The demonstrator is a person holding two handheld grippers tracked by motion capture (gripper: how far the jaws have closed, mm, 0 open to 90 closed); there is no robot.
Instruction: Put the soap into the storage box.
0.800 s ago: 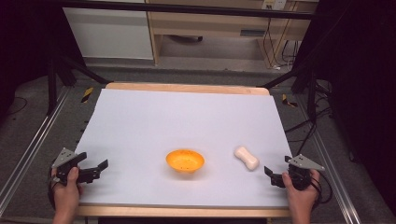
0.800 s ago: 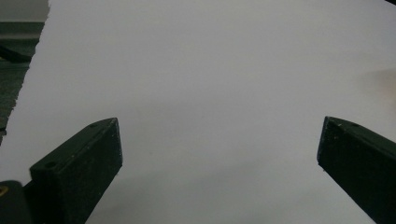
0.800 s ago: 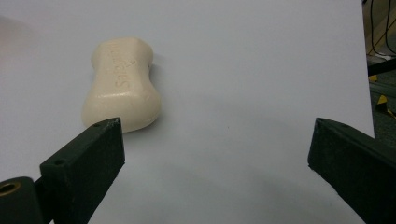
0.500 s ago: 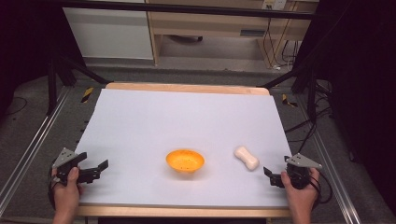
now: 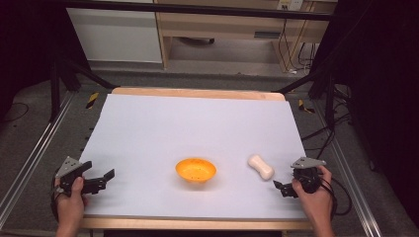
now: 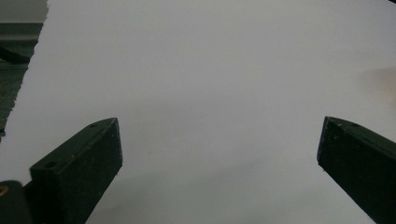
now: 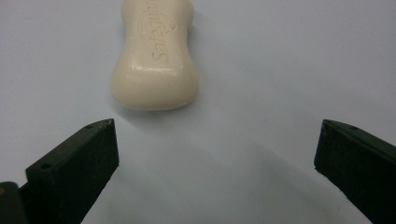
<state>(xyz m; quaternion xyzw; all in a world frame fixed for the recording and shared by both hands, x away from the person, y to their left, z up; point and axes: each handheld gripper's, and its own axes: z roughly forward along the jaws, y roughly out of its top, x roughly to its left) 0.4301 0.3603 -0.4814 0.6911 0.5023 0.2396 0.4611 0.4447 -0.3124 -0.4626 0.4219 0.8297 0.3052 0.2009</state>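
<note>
A cream, waisted bar of soap [image 5: 261, 167] lies on the white table sheet [image 5: 197, 123], to the right of a small orange bowl [image 5: 196, 170]. My right gripper [image 5: 279, 187] sits low near the front right corner, just right of and a little nearer than the soap. In the right gripper view the soap [image 7: 156, 60] lies flat ahead of the jaws, left of centre, and the right gripper [image 7: 217, 135] is open around bare sheet. My left gripper [image 5: 102, 180] rests near the front left edge, pointing toward the bowl. The left gripper [image 6: 219, 128] is open and holds nothing.
A wooden table edge [image 5: 197, 93] runs along the far side of the sheet. Metal rails [image 5: 29, 163] flank the table left and right. Cables [image 5: 341, 192] trail from the right gripper. A faint orange blur [image 6: 386, 84] marks the right edge of the left gripper view.
My right gripper has shifted a little left and forward, closer to the soap. The left gripper, bowl and soap have stayed in place.
</note>
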